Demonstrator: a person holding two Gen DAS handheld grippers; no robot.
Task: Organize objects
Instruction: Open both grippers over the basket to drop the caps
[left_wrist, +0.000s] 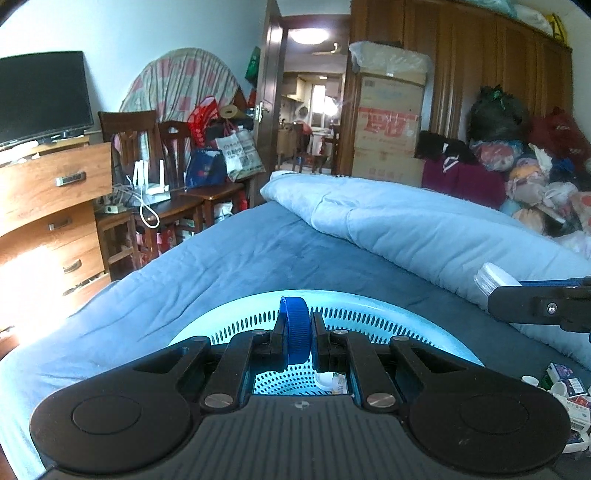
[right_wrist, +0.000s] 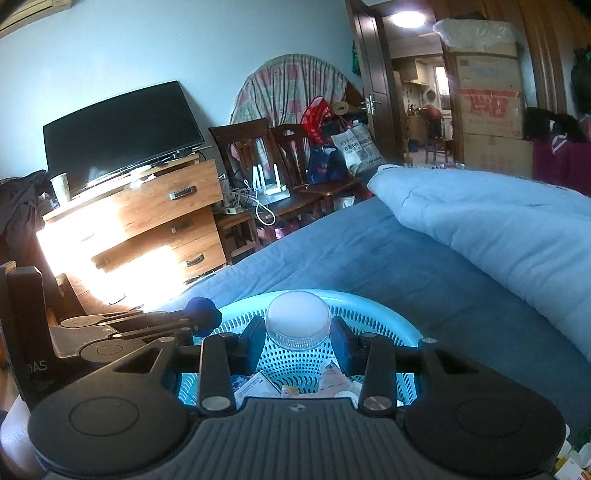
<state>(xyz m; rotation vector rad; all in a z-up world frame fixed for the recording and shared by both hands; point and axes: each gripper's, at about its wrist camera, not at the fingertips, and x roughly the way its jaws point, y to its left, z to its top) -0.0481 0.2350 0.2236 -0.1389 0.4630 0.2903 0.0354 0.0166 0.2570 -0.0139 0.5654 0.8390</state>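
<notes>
Bottle caps are the cargo: the left gripper (left_wrist: 298, 341) is clamped on a blue ribbed cap (left_wrist: 296, 334), the right gripper (right_wrist: 298, 341) on a white ribbed-rim cap (right_wrist: 298, 324), each held just ahead of its camera above the turquoise perforated basket (left_wrist: 399, 314). Beneath the jaws, small boxes and packets (right_wrist: 266, 386) already lie inside. Judging by this, sorting is partly done; neither cap is released yet, and loose boxes (left_wrist: 569, 384) wait on the bed to the left gripper's right.

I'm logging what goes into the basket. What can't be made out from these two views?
- Basket contents: both wrist views, mostly hidden behind the gripper bodies; box print too small.
- Blue cap: left wrist view, lower part hidden between the fingers.
- Items on the bed: left wrist view, cut off at the edge.
</notes>
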